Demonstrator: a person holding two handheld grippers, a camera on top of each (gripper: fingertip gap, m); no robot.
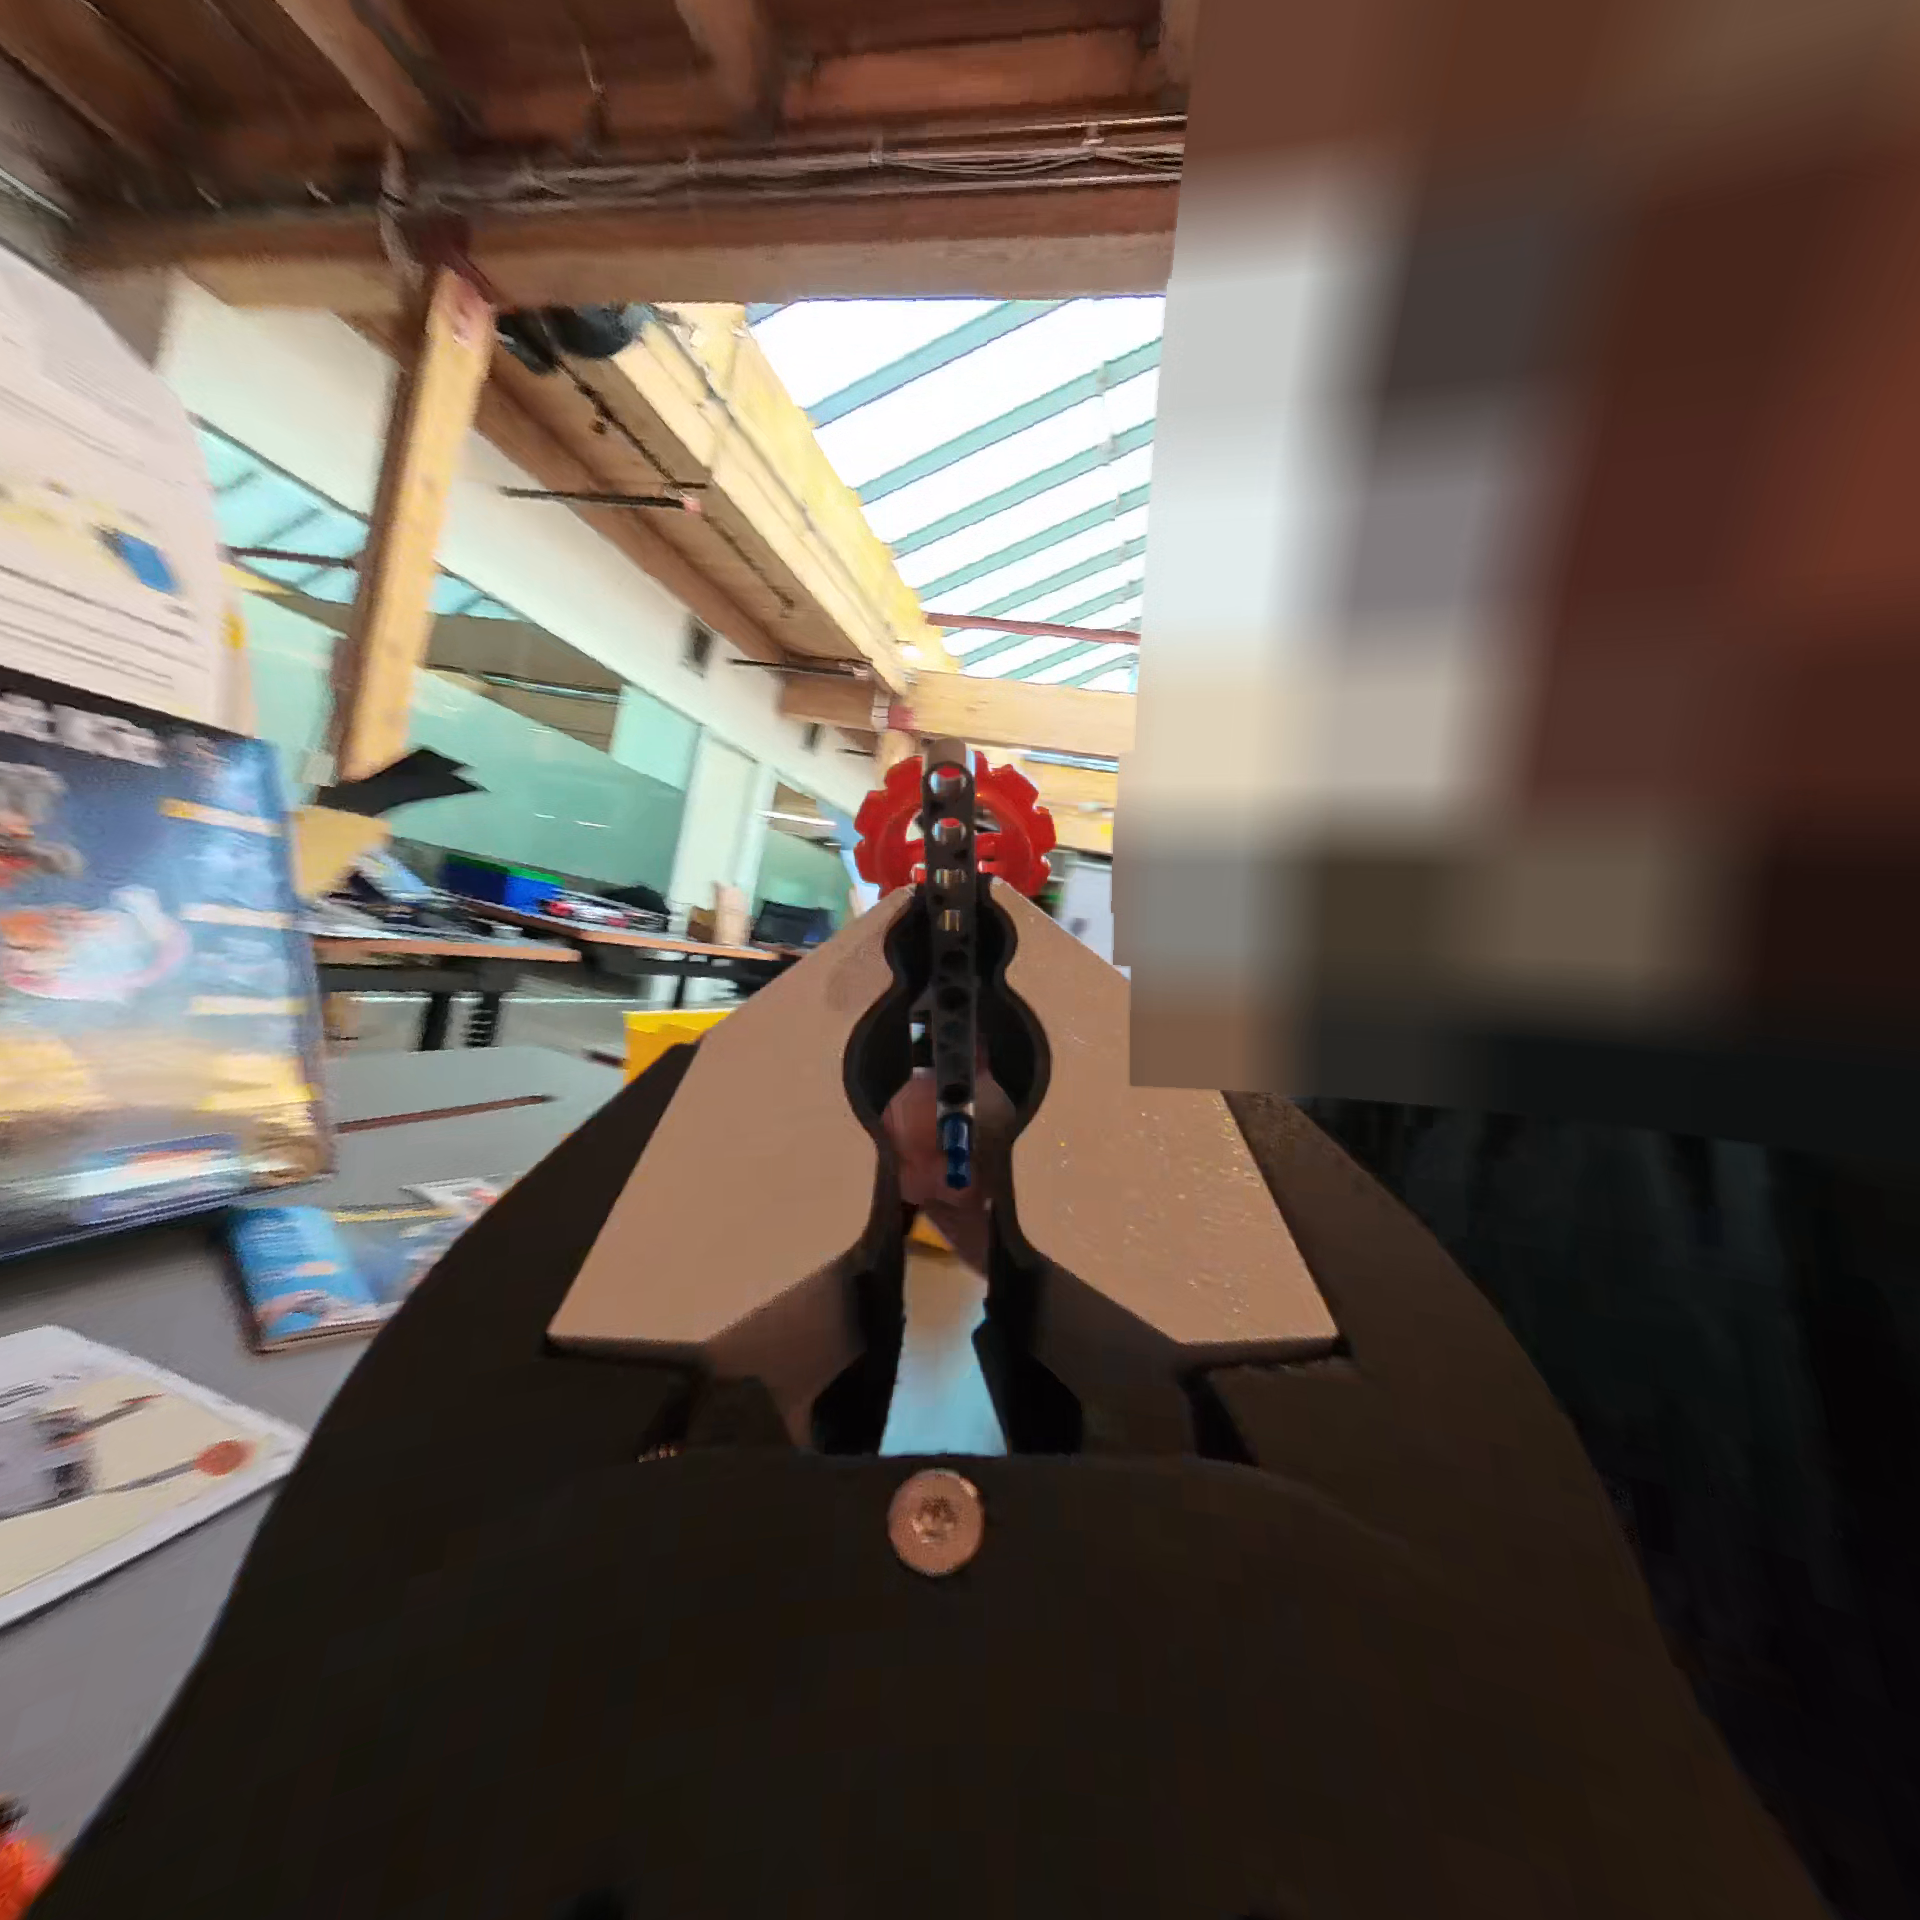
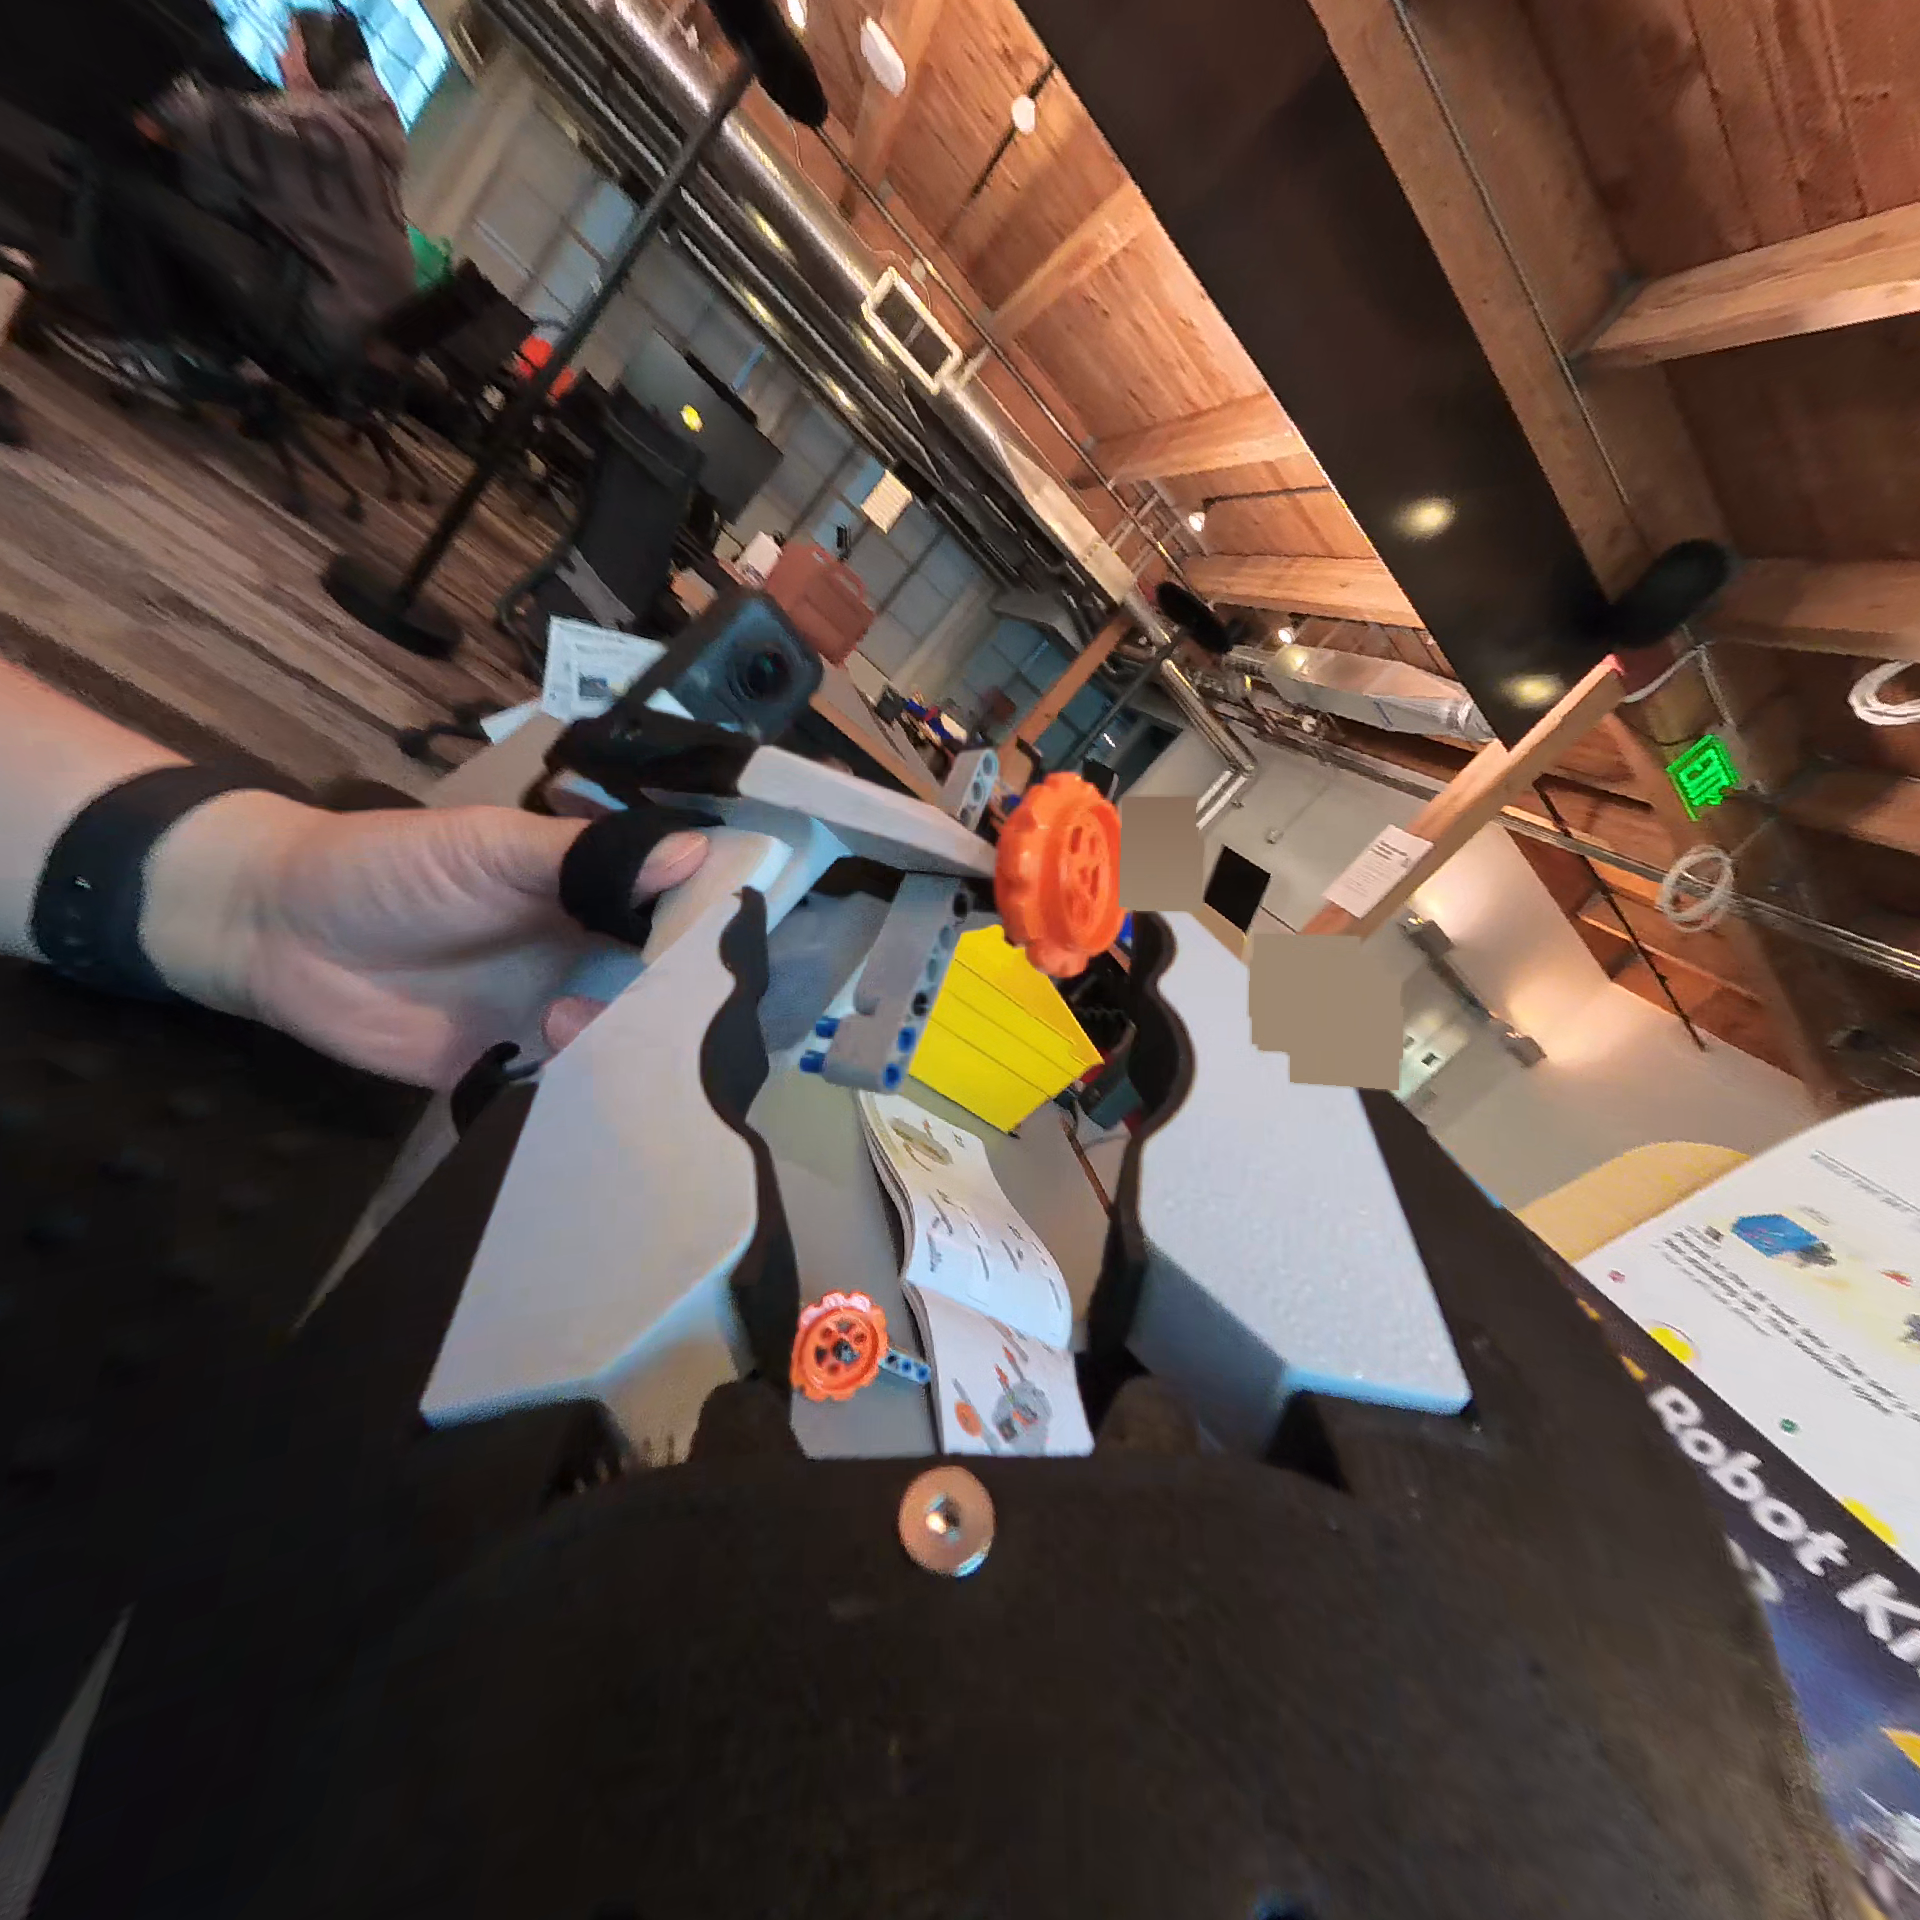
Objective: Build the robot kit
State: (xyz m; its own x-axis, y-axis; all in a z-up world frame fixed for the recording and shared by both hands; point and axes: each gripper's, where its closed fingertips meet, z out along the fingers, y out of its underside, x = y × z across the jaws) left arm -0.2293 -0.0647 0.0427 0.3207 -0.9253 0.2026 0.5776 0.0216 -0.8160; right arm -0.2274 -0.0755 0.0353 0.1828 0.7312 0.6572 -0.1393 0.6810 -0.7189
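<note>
The grey table [image 1: 468,1081] carries everything. A big printed kit box [image 1: 145,987] stands at its left in the left wrist view, and in the right wrist view it lies at the near right.

The right gripper [image 2: 951,925] hangs over the table with its fingers [image 2: 623,1143] spread wide, holding nothing. It is tilted and looks along the table toward the other tool.

The left gripper [image 1: 954,894] is raised off the table and gripped by a bare hand [image 2: 364,935] with black straps over the fingers. Its fingers are drawn in narrow and clamped on a perforated beam [image 1: 951,997]. The beam runs lengthwise down the slot between the pads and sticks out past the tips.

A yellow bin [image 2: 997,1029] sits at the far end of the table, seen between the right gripper's fingers. Nearer lies an open instruction booklet [image 2: 987,1278]. A loose instruction sheet [image 1: 104,1455] and a small closed booklet [image 1: 301,1278] lie at the near left.

An orange toothed wheel [image 2: 1060,873] is fixed at the far end of the beam, just beyond the left fingertips and close ahead of the right gripper's open tips, apart from them. Judging by the pinch, the beam sits straight and centred, so the wheel stands free of both pads.

A second orange wheel [image 2: 840,1345] rests on the table beside the open booklet. Blue pins [image 2: 826,1044] poke out of the beam's near end.
</note>
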